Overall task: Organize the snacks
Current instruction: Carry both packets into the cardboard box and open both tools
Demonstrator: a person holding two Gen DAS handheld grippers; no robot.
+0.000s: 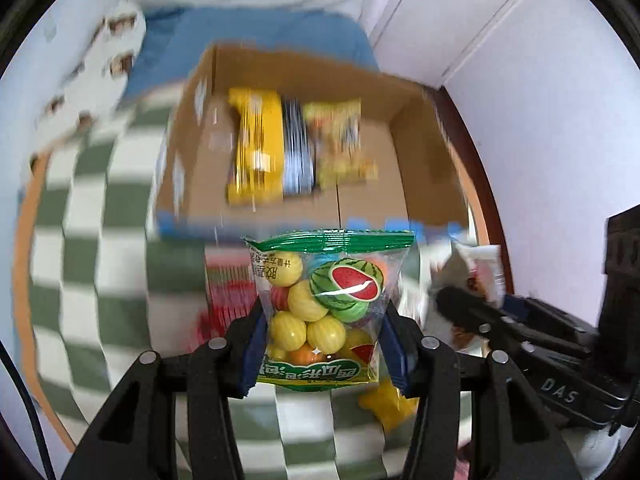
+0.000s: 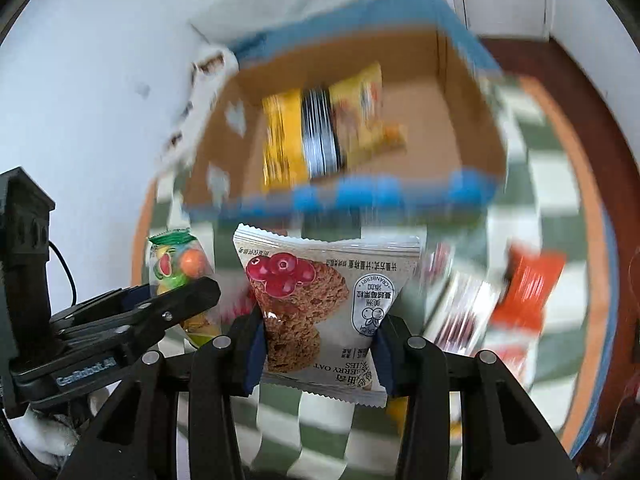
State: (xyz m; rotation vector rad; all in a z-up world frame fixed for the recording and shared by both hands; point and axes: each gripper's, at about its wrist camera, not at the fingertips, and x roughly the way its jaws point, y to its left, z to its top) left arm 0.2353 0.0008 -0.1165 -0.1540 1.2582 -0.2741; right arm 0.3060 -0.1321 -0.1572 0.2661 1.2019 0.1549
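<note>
Gumball bag (image 1: pixel 320 308) and cranberry oat cookie packet (image 2: pixel 328 312), both clamped upright.

Your left gripper (image 1: pixel 322 344), matt black plastic, pinches a glossy clear-film candy bag (image 1: pixel 324 304). Your right gripper (image 2: pixel 320 350), same plastic, clamps a shiny foil-like cookie packet (image 2: pixel 328 312). The box (image 1: pixel 424 168) looks like matt brown cardboard; the checked tablecloth (image 1: pixel 92 240) looks like soft fabric.

A green-and-white checked cloth (image 1: pixel 100 240) covers the round bench (image 2: pixel 596 280) under the left gripper (image 1: pixel 320 344), orange at its rim. Ahead rise pale walls (image 1: pixel 540 100) with a white door (image 1: pixel 432 20); dark red-brown floor (image 2: pixel 624 128) lies to the right.
</note>
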